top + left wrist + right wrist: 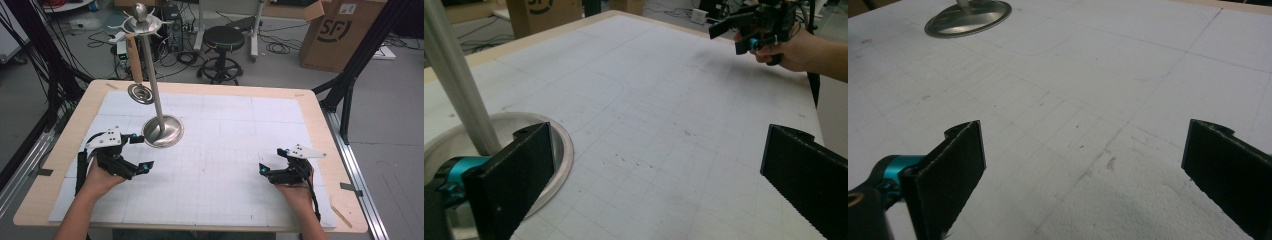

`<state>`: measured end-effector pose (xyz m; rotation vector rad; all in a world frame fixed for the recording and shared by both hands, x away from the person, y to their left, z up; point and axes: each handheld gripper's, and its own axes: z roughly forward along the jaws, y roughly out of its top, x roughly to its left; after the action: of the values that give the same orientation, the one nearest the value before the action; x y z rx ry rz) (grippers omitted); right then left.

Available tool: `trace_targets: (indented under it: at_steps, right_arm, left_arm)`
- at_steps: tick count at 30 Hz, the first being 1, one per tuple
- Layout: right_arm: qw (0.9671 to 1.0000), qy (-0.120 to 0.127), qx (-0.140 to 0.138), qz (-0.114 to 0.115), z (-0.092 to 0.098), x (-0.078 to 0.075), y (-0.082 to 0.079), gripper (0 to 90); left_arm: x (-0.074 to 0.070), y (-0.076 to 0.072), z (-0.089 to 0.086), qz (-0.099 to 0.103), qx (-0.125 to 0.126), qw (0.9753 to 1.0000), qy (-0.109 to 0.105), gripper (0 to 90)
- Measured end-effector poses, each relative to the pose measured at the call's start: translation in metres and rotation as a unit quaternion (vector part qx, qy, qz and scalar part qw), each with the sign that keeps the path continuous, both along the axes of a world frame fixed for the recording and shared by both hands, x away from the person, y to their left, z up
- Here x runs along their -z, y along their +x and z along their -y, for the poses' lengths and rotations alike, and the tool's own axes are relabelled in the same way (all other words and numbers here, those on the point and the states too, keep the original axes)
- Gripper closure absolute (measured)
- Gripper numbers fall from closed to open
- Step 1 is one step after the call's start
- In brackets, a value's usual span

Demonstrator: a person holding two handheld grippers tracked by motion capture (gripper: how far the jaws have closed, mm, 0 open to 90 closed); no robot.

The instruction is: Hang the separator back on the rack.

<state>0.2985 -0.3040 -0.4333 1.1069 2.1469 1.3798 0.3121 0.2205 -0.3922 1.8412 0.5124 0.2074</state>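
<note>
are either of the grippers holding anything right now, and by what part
Nothing is held. The left gripper and right gripper both have their jaws wide apart over the white mat, the left one beside the metal stand.

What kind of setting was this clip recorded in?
Most likely a lab or workshop: a gridded work table framed by black struts, loose cables across the floor, a cardboard box and a black stool behind.

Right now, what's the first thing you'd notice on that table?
The tall shiny metal stand at the table's far left, with a wooden-handled whisk hanging from its top. Next, the left gripper right beside the stand's round base and the right gripper near the right edge, both wide open and holding nothing.
</note>
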Motion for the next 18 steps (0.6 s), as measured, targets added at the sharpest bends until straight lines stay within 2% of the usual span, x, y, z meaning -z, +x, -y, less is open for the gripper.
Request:
trace_targets:
  at_steps: [1,6,9,15,18]
  right_arm:
    - [1.0,-0.005,-0.001,0.002,-0.0009,0.0001,-0.0001,2.5]
    - [0.9999,-0.014,-0.004,0.0,-0.003,0.0001,-0.0017,2.5]
    - [0.9998,-0.017,-0.004,0.002,-0.0029,-0.0007,-0.0026,2.5]
    - [0.9998,-0.017,-0.004,0.0,-0.0034,0.0004,-0.0015,2.5]
    - [0.9999,-0.016,-0.005,0.0,-0.0031,0.0003,-0.0015,2.5]
  left_arm:
    - [0.0017,0.0,0.0033,0.001,0.007,1.0,0.005,1.6]
    - [0.0028,-0.0012,0.0056,0.001,0.009,0.9999,0.01,1.7]
    - [0.0037,-0.0025,0.0029,0.006,0.001,1.0,0.007,1.6]
    - [0.0039,-0.0003,-0.0027,0.0,-0.009,1.0,-0.001,1.6]
    - [0.0055,0.0005,-0.0016,-0.004,-0.01,0.9999,0.005,1.6]
